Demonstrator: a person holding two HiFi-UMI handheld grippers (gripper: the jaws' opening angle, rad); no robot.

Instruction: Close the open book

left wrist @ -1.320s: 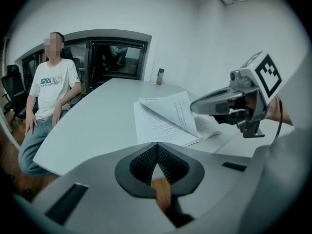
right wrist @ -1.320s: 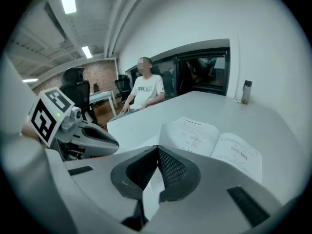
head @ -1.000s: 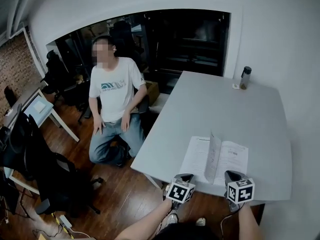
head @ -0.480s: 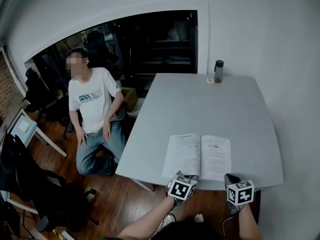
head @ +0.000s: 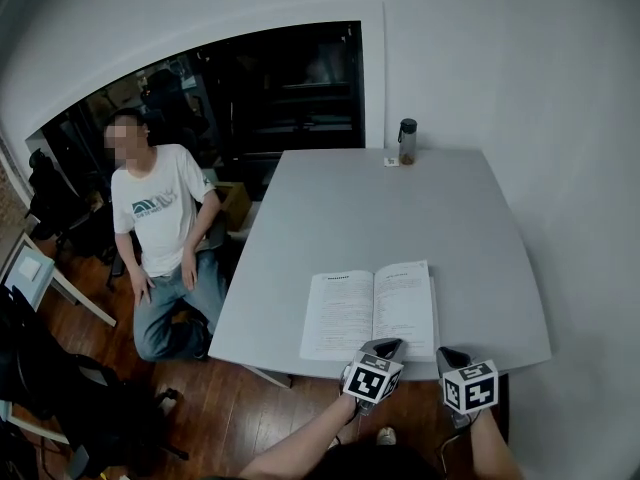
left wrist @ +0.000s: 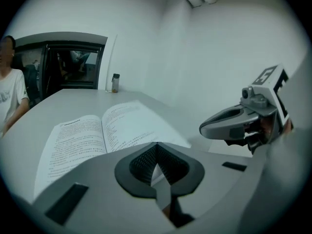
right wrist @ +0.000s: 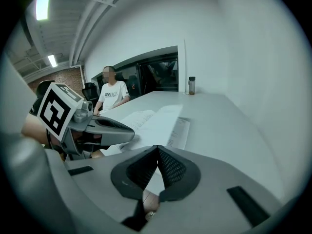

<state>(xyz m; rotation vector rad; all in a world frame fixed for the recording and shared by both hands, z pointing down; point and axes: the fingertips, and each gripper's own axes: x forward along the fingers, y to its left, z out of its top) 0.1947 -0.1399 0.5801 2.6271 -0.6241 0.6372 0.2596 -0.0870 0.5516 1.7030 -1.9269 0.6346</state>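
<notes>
Plainly the book [head: 368,313] lies open and flat, pages up, just ahead of both sets of fingertips, with its near edge close to the front edge of the table [head: 400,208]. The left gripper [head: 386,347] has its jaws pressed together with nothing between them, and its tips sit at the book's near edge, close to the spine; whether they touch the paper I cannot tell. The right gripper [head: 447,355] is likewise closed and empty, its tips just off the book's near right corner. Beyond the fingers, at the table's far edge, stands a small bottle [head: 407,141], well apart from the book. A seated person [head: 155,218] is off to the left of the left gripper, away from the table.

It looks like a thin softcover: light, limp, with loose pages that would bend or crease if pinched hard, and likely to slide on the smooth tabletop when pushed. The best hold seems to be the outer edge of the right-hand half, just ahead of the right fingertips, lifted as one stack and swung over the spine while the left tips steady the other half
</notes>
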